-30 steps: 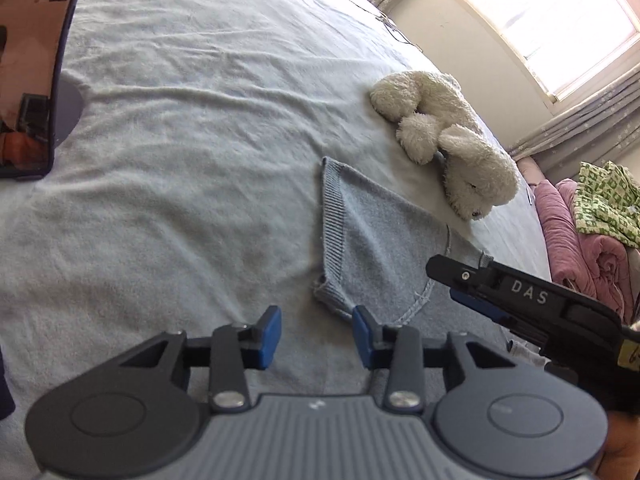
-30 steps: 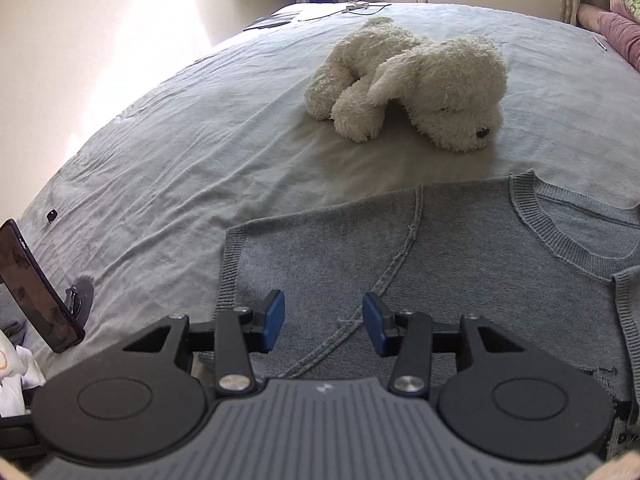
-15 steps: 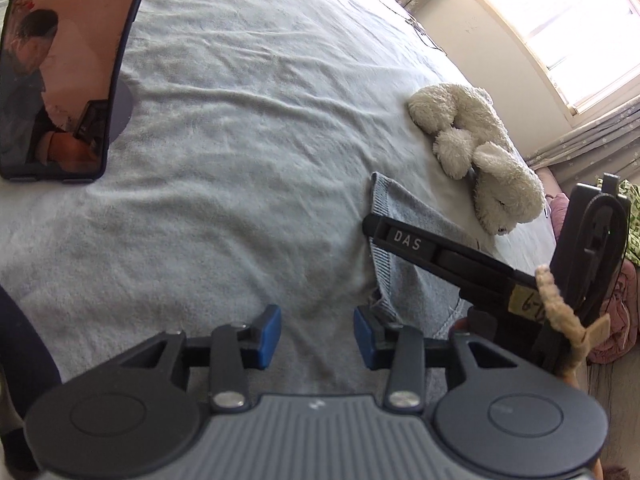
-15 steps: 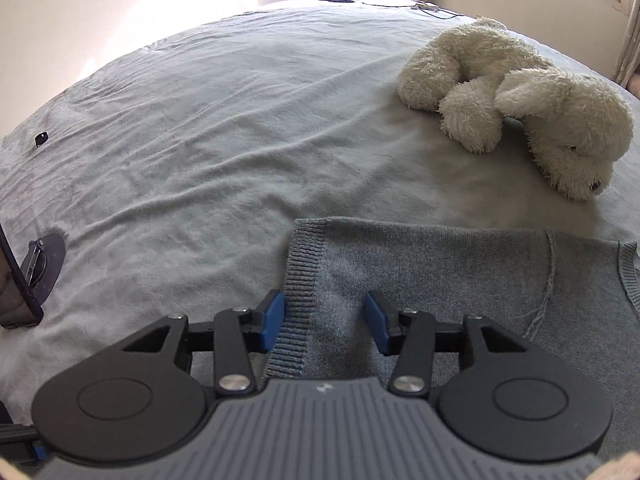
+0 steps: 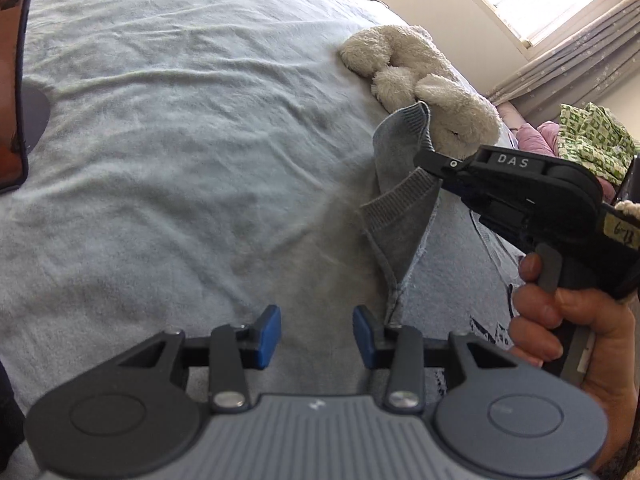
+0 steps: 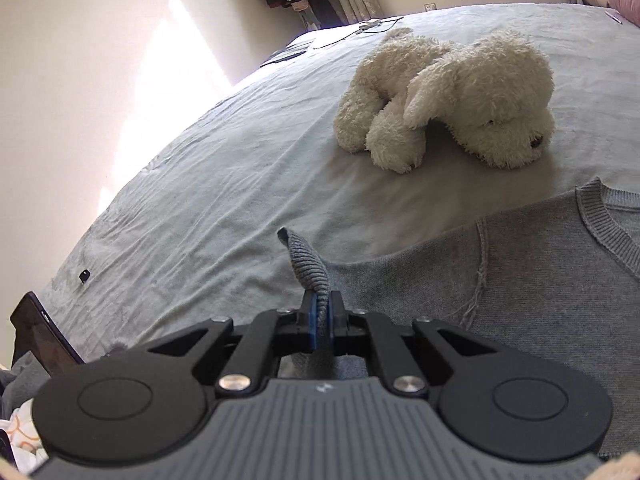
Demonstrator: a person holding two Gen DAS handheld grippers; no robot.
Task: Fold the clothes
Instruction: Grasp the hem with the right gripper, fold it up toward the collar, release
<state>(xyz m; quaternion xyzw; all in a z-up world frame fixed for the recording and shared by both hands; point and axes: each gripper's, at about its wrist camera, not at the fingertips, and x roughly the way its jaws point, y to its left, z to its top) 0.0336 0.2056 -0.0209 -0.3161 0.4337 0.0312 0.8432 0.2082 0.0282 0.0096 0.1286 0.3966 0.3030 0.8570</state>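
Observation:
A grey knit sweater (image 6: pixel 520 280) lies on the bed, neckline to the right. My right gripper (image 6: pixel 320 320) is shut on the sweater's ribbed cuff (image 6: pixel 310 268), which sticks up between the blue pads. In the left wrist view the right gripper (image 5: pixel 426 164) holds that cuff lifted off the bed, the sweater (image 5: pixel 400 216) hanging from it in a fold. A hand (image 5: pixel 568 320) grips its handle. My left gripper (image 5: pixel 316 334) hovers open over the bed sheet just left of the sweater's edge, nothing between its pads.
A white plush dog (image 6: pixel 452 100) lies on the grey bed sheet (image 5: pixel 180 120) just beyond the sweater. A phone on a stand (image 6: pixel 40 336) stands at the bed's left. Pink and green bedding (image 5: pixel 588 140) is piled by the window. Cables lie at the far corner (image 6: pixel 360 32).
The right gripper closed on the sweater's ribbed cuff and raised it from the bed. The left gripper stayed open and shifted slightly beside the sweater.

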